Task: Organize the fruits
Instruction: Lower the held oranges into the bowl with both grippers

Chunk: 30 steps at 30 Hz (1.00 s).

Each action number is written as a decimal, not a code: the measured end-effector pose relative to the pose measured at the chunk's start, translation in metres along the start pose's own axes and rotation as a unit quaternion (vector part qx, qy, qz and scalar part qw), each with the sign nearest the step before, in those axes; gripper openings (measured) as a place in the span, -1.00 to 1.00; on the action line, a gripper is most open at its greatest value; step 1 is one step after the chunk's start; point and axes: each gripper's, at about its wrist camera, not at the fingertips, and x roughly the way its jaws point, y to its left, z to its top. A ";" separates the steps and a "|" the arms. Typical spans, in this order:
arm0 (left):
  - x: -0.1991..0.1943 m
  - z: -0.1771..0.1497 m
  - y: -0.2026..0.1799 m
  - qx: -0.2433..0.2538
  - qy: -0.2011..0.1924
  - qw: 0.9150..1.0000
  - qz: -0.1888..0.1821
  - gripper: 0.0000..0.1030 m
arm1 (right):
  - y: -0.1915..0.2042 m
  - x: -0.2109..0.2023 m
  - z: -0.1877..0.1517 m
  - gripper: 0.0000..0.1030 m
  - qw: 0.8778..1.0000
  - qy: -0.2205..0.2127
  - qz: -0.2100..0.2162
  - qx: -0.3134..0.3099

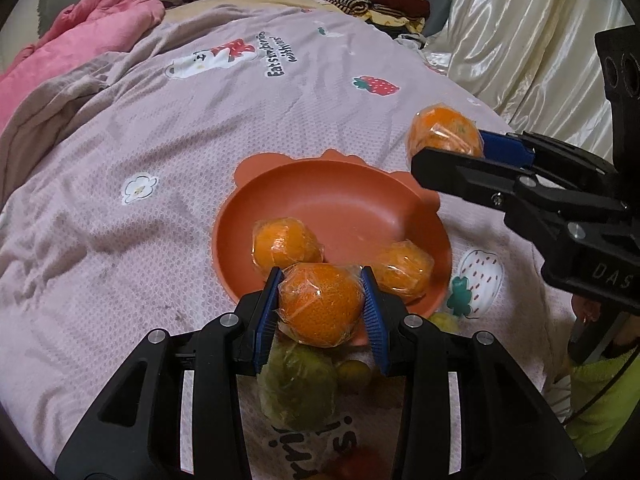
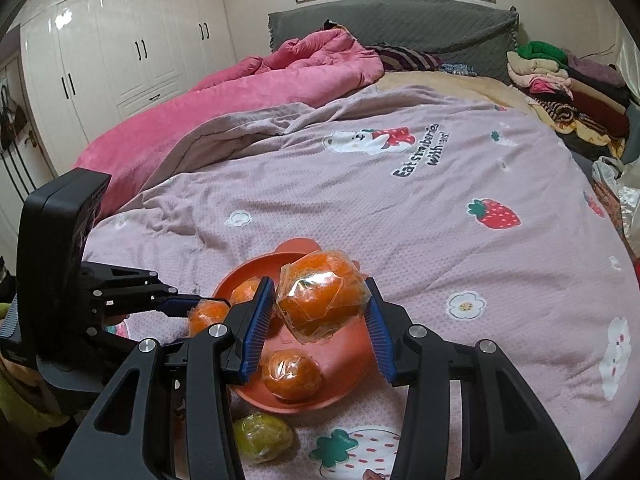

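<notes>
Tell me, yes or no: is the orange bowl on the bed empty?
No. Two wrapped oranges, one and another, lie inside the orange bowl in the left wrist view.

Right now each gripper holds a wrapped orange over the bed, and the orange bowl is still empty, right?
Not quite. The bowl already holds two wrapped oranges, as the left wrist view shows. The rest stands: the left gripper and the right gripper each hold a wrapped orange.

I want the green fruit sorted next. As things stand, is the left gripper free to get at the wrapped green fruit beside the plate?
Probably not yet: the left gripper is shut on a wrapped orange. The green fruit itself lies uncovered beside the plate.
</notes>
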 end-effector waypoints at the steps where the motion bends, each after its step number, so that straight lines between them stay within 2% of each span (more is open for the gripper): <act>1: 0.001 0.000 0.001 -0.001 -0.001 1.000 0.000 -0.41 | 0.000 0.001 0.000 -0.16 1.000 0.002 0.000 0.000; 5: 0.003 0.001 0.003 0.001 -0.003 1.000 0.012 -0.41 | -0.001 0.009 -0.003 -0.16 1.000 0.015 0.005 0.000; 17: 0.009 0.000 0.005 -0.004 0.004 1.000 -0.005 -0.40 | -0.004 0.033 -0.011 -0.16 0.999 0.051 0.005 -0.009; 30: 0.011 0.000 0.005 -0.003 0.006 1.000 -0.004 -0.40 | -0.005 0.045 -0.014 -0.15 0.997 0.070 0.010 -0.010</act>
